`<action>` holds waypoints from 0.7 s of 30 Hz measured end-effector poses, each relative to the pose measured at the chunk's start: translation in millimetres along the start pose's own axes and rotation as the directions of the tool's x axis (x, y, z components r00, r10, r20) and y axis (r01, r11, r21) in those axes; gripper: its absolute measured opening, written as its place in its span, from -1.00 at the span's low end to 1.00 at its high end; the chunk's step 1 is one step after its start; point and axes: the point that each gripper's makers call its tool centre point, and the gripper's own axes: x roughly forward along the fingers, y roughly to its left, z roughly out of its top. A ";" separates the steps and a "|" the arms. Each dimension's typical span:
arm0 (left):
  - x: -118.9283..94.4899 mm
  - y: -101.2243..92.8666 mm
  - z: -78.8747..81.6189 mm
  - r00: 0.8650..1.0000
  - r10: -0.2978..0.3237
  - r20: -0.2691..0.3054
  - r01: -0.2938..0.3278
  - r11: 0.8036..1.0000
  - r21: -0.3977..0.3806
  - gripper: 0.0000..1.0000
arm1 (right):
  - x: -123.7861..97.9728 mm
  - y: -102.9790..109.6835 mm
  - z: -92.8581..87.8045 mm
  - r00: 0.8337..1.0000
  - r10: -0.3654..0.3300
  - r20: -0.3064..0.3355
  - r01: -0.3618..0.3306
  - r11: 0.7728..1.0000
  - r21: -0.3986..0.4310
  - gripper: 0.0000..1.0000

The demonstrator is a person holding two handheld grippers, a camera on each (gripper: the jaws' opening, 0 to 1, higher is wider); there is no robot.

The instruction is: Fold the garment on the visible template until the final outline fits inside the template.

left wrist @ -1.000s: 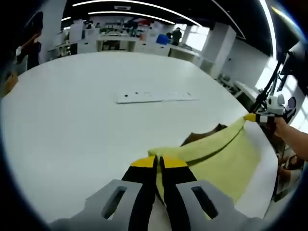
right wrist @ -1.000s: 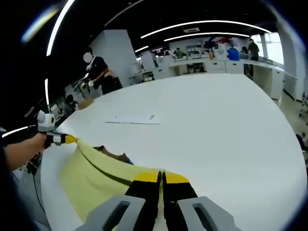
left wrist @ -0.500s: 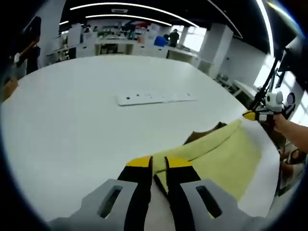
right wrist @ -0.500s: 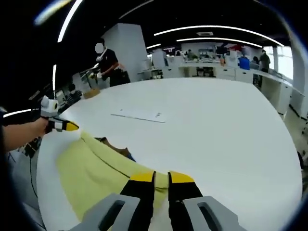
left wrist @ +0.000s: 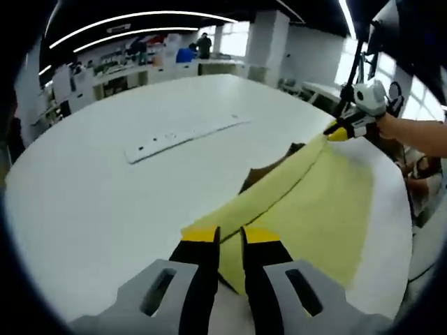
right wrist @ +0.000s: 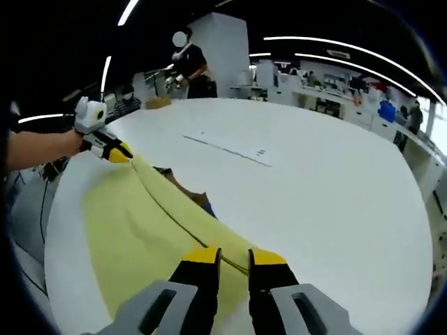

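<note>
On a wide white tabletop [left wrist: 91, 202] lies a yellow garment [left wrist: 318, 209], spread flat with a folded ridge along one edge. In the left gripper view its long axis runs from 6 o'clock, at the near jaws, up toward 2 o'clock. A dark brown patch [left wrist: 269, 171] peeks out from under the ridge at about 12 o'clock of the cloth.

The left hand-held gripper [left wrist: 230, 236] rises from the bottom of its view, its yellow-tipped jaws a narrow gap apart and set over the near corner of the garment; whether they pinch the fabric cannot be told. The right hand-held gripper [left wrist: 340, 132] sits at the far corner, at 2 o'clock, held by a hand [left wrist: 398, 127].

In the right gripper view the garment [right wrist: 140, 230] stretches from 6 o'clock up to 10 o'clock. The right hand-held gripper [right wrist: 232, 257] shows a similar narrow gap over the near edge. The left hand-held gripper [right wrist: 120, 151] touches the far corner.

A long white strip [left wrist: 185, 131] lies well apart from the garment, toward 11 o'clock.
</note>
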 end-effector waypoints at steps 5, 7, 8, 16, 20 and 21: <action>7.8 2.0 -5.0 0.999 0.013 -0.052 -0.008 0.995 0.097 -0.81 | 7.2 2.2 -2.4 0.999 0.011 -0.031 -0.014 0.996 -0.084 -0.72; 10.5 2.8 -4.6 0.998 0.021 -0.056 -0.015 0.994 0.108 -0.80 | 9.8 1.7 -4.8 0.999 0.008 -0.049 -0.014 0.994 -0.111 -0.71; 12.0 3.6 -4.4 0.998 0.019 -0.056 -0.012 0.994 0.109 -0.78 | 11.0 1.8 -5.0 0.999 0.010 -0.052 -0.016 0.992 -0.127 -0.70; 22.2 12.6 -10.4 0.993 0.055 -0.105 -0.033 0.981 0.192 -0.67 | 21.8 -0.1 -8.2 0.995 0.011 -0.103 -0.035 0.973 -0.229 -0.67; 25.9 13.8 -9.8 0.992 0.061 -0.111 -0.038 0.978 0.204 -0.73 | 28.5 3.8 -12.8 0.989 0.035 -0.143 -0.075 0.955 -0.287 -0.66; 26.3 13.5 -9.4 0.992 0.060 -0.112 -0.036 0.979 0.203 -0.76 | 29.3 3.2 -13.4 0.988 0.030 -0.149 -0.074 0.952 -0.298 -0.69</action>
